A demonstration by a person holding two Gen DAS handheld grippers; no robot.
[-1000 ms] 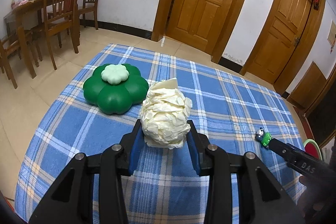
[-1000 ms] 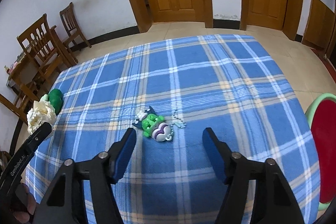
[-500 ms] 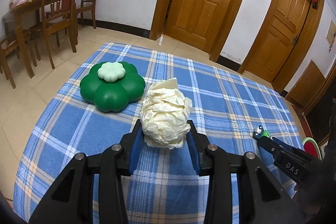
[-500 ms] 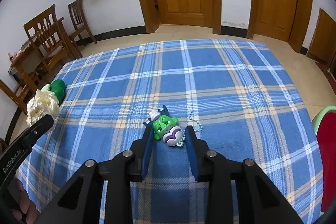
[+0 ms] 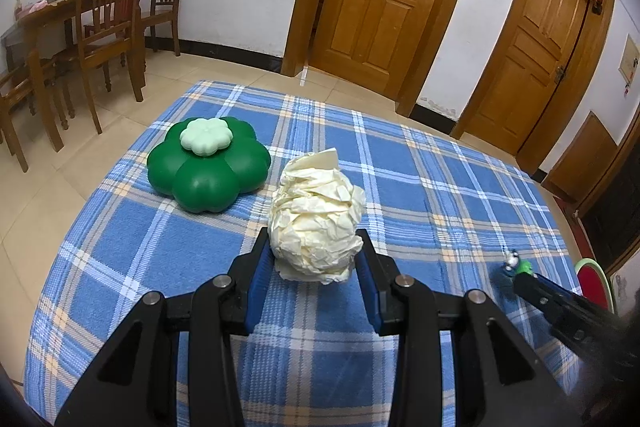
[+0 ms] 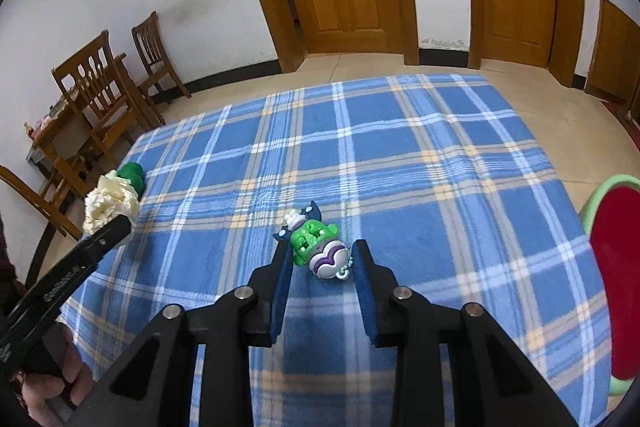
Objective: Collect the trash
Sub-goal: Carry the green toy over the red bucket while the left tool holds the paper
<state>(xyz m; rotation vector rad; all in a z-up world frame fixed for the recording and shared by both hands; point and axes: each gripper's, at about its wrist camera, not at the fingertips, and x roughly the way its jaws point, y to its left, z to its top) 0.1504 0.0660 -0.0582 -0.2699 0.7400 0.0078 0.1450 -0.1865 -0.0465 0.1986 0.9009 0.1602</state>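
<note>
Paper: crumpled paper ball (image 5: 316, 223) is sitting clamped between the left gripper (image 5: 314, 259) jaws, above the blue plaid surface (image 5: 460, 195).
Toy: right gripper (image 6: 322, 269) jaws are nearly closed, pinching a small green-and-purple toy (image 6: 318, 251).
Container: green flower-shaped box (image 5: 208, 165) is standing closed just beside the paper.
Remaining: nothing is looking binned yet; both items are probably awaiting drop-off.

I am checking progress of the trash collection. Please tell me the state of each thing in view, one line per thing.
Crumpled cream paper ball: gripped between the left gripper's jaws.
Small green and purple plastic toy: held between the right gripper's jaws.
Green flower-shaped plastic container: lid on, resting on the blue plaid tablecloth.
</note>
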